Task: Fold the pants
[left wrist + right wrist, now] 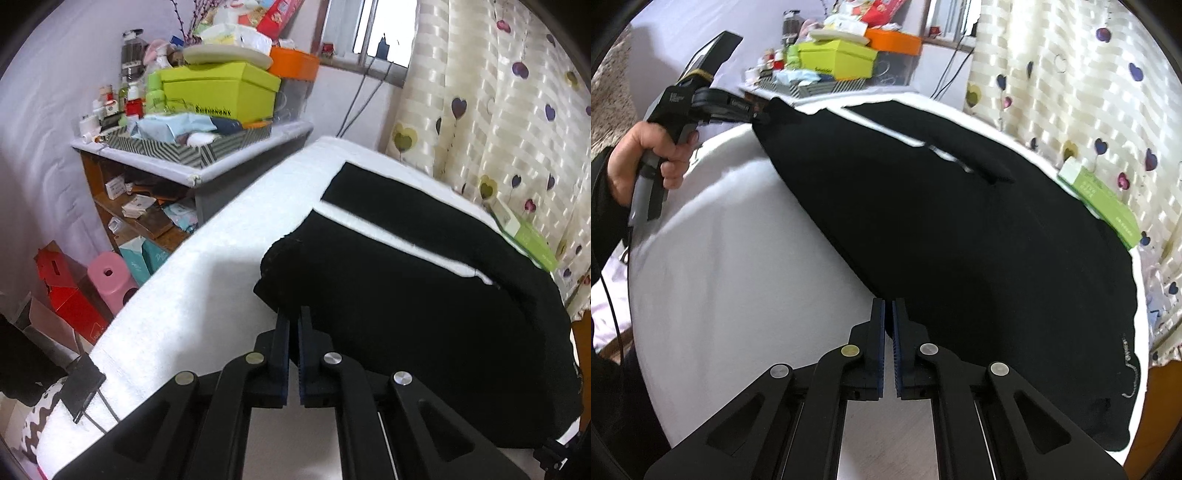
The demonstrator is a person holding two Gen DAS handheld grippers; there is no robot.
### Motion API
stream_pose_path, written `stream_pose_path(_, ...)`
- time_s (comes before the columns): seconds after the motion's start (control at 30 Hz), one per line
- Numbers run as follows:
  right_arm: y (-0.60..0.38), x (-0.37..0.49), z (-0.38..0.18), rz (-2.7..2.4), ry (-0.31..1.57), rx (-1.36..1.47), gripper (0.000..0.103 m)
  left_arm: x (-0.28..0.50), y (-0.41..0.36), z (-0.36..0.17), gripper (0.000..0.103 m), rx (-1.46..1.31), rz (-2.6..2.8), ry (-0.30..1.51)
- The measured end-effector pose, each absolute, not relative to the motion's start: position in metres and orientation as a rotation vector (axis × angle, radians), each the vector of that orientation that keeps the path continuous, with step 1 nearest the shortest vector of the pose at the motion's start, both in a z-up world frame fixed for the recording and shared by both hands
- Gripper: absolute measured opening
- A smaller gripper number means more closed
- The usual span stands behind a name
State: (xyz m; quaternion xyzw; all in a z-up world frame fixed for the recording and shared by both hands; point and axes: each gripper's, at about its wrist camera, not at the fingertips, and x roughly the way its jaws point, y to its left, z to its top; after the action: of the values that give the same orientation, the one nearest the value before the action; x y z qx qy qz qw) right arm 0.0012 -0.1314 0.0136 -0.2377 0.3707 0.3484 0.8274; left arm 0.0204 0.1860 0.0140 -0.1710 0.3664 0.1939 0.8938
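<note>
- Gripping the near edge of the black pants (960, 240), our right tool (888, 306) has its jaws nearly closed, and the dark cloth appears to run into the narrow gap between the blue pads; we judge it pinched there, though the fabric hides the exact contact.
- Our left tool (294, 314) shows the same: jaws drawn close together with a bunched corner of the pants (406, 295) at the tips, so we read it as clenched on the cloth.
- In the right wrist view that left tool (759, 112) sits at the far left corner of the garment, held by a hand (646, 162), and the cloth there looks lifted into a peak.
- The pants lie spread across the white-covered tabletop (738, 258), taking up most of its right side, with a white stripe (388, 236) running along the length.
- Farther out, a narrower black band (406, 206) lies beyond the stripe; we cannot tell whether it is the second leg or a layer already laid over.
- We judge the fold as early or midway: both corners of one edge are taken, the garment is still long and broad, and carrying that edge across and then shortening the length remain.
- Beyond the tabletop, a green box (1100, 206) rests at its far edge by the heart-patterned curtain (1071, 92), and a cluttered shelf (192, 147) stands behind.
</note>
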Motion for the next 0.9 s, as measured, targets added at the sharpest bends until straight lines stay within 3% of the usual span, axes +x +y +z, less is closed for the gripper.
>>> stream_pose_path(0.2,-0.133,0.0,0.011,0.77,0.83,-0.492,0.006,0.02,0.185,0.008,0.007,-0.359,0.385,0.796)
stream_pose_path(0.33,-0.158,-0.004,0.023,0.718,0.787,-0.407,0.022,0.011,0.187,0.019,0.011,-0.359,0.375,0.773)
stream_pose_path(0.6,-0.272,0.01,0.041,0.383,0.752,-0.15,0.036,-0.003,0.164,0.047,0.011,-0.273,0.345,0.709)
stream_pose_path(0.9,-0.318,0.049,0.032,0.174,0.887,-0.097,0.037,0.034,0.111,0.06,0.011,-0.181,0.148,0.728)
